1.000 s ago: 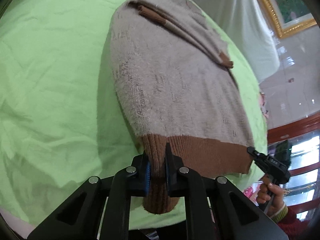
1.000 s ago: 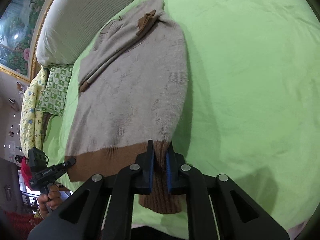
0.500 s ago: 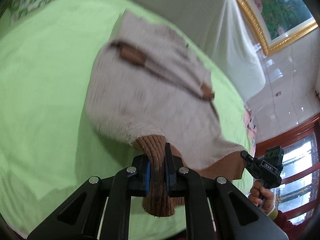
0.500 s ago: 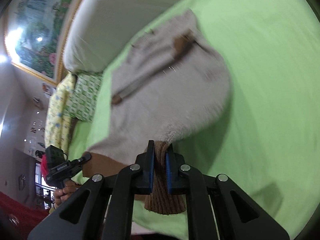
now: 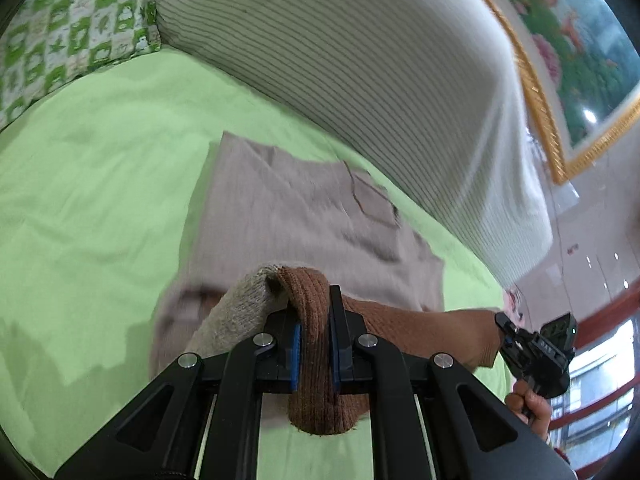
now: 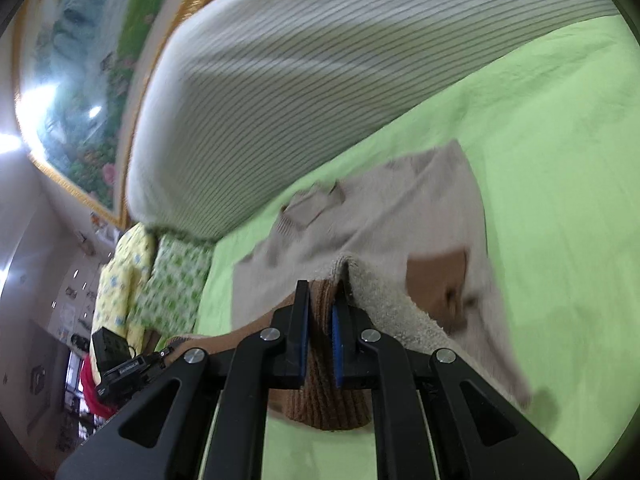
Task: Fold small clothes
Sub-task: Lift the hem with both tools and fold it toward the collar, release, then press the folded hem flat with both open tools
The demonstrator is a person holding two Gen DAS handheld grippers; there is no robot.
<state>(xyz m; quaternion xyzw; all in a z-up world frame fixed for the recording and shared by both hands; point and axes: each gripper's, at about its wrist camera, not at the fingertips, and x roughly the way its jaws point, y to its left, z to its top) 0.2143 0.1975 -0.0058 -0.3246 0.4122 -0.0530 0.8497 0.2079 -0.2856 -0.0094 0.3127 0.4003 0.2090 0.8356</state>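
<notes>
A small beige sweater (image 5: 304, 216) with a brown ribbed hem lies on the green bed sheet (image 5: 92, 184). My left gripper (image 5: 314, 320) is shut on one corner of the brown hem (image 5: 308, 300) and holds it lifted over the sweater's body. My right gripper (image 6: 320, 308) is shut on the other hem corner (image 6: 324, 400), also lifted. The hem stretches between the two grippers. The right gripper shows in the left wrist view (image 5: 504, 326), and the left gripper in the right wrist view (image 6: 158, 356). The sweater's upper part (image 6: 380, 208) lies flat near the striped pillow.
A large white striped pillow (image 5: 360, 72) lies along the bed's head, close behind the sweater. A green patterned pillow (image 5: 60, 28) sits at one end. A gold-framed painting (image 5: 572, 52) hangs on the wall. The sheet extends around the sweater.
Both grippers have carried the brown hem up and forward over the sweater toward the collar end. The sweater's lower half now doubles over its upper half.
</notes>
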